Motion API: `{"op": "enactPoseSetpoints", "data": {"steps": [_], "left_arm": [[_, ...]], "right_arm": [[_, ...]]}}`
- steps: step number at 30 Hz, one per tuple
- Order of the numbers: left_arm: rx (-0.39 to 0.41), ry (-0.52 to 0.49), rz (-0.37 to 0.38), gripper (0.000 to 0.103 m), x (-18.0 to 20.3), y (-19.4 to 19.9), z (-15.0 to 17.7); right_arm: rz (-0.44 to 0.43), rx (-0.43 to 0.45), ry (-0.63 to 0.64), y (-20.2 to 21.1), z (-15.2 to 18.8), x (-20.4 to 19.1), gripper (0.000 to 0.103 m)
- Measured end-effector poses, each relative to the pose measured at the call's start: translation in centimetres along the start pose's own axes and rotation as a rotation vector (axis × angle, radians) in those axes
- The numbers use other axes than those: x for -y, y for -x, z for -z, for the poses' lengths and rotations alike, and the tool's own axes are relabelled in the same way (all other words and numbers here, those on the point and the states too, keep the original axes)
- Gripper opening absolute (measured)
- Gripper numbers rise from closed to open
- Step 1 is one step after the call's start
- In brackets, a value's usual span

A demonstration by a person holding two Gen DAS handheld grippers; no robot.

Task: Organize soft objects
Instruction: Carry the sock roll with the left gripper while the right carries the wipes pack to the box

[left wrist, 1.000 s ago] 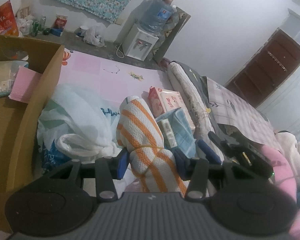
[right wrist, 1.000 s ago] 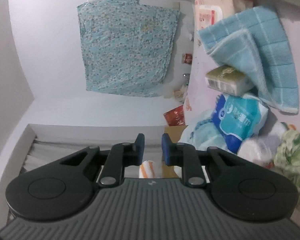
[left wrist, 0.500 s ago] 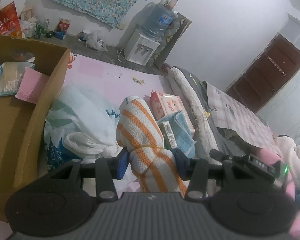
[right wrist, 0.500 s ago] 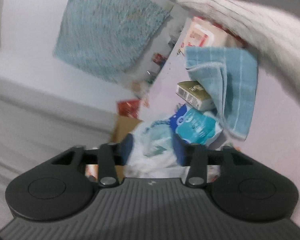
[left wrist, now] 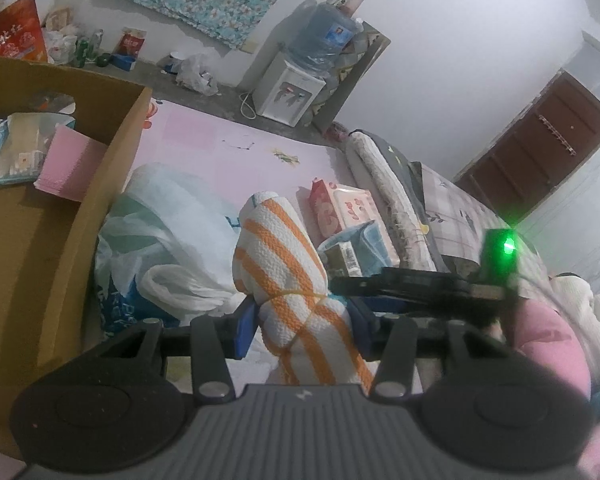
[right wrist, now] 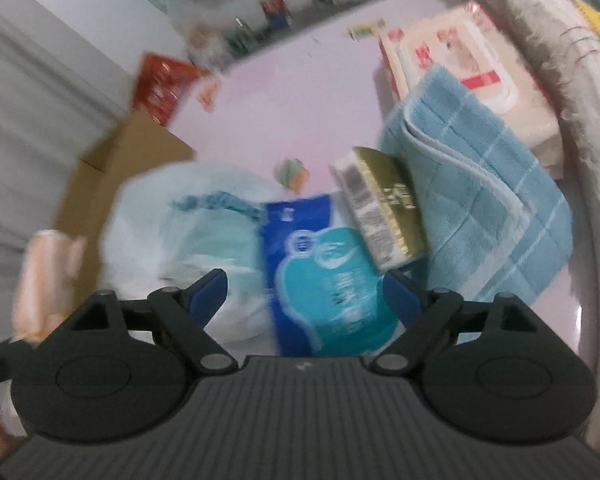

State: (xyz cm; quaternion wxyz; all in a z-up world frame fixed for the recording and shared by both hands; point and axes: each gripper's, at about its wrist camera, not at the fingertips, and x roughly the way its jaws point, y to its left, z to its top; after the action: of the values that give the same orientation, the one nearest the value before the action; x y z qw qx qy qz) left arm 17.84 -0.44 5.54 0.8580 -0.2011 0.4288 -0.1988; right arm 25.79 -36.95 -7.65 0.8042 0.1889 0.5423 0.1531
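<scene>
My left gripper (left wrist: 304,328) is shut on a rolled white towel with orange stripes (left wrist: 284,256), tied with a thin band and held above the pink mat. The right gripper shows as a dark body with a green light (left wrist: 428,284) just to its right. In the blurred right wrist view my right gripper (right wrist: 308,292) is opening, jaws wide, hovering over a blue and teal tissue pack (right wrist: 324,276) without touching it. A gold-topped tissue pack (right wrist: 384,220) leans on a folded blue towel (right wrist: 480,184). A white plastic bag (right wrist: 172,232) lies to the left.
A cardboard box (left wrist: 64,232) at left holds a pink pad and tissue packs. A wet-wipe pack (left wrist: 348,208) lies on the pink mat (left wrist: 204,144). A rolled quilt (left wrist: 384,184) and bedding border the right. A water dispenser (left wrist: 292,88) stands by the far wall.
The right gripper rolled and swung down from facing the wall to facing the pile, and its jaws went from shut to wide. The left gripper kept its hold on the striped towel.
</scene>
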Motion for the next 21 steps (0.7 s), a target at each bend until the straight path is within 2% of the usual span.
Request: {"op": "enactPoseSetpoints", "data": {"steps": [3,10,12,14,16,21], "left_arm": [[0.002,0.006,-0.006,0.049,-0.4,-0.1,-0.2],[0.003,0.018,-0.013,0.049,-1.0,-0.2,-0.6],[0.005,0.02,-0.011,0.049,-1.1,0.1,-0.7],[0.009,0.022,-0.008,0.049,-1.3,0.6,-0.8],[0.025,0.031,-0.002,0.049,-1.7,1.7,-1.3],[0.097,0.038,-0.038,0.049,-3.6,6.3,-2.8]], "right_arm": [[0.047,-0.049,0.023,-1.7,-0.7,0.0,0.086],[0.023,-0.111,0.032,-4.3,-1.4,-0.2,0.089],[0.015,-0.106,0.025,-4.5,-1.4,-0.1,0.087],[0.011,-0.086,0.021,-4.3,-1.3,-0.1,0.075],[0.009,-0.068,0.004,-3.9,-1.1,0.1,0.069],[-0.041,-0.01,-0.03,-1.8,-0.6,0.5,0.067]]}}
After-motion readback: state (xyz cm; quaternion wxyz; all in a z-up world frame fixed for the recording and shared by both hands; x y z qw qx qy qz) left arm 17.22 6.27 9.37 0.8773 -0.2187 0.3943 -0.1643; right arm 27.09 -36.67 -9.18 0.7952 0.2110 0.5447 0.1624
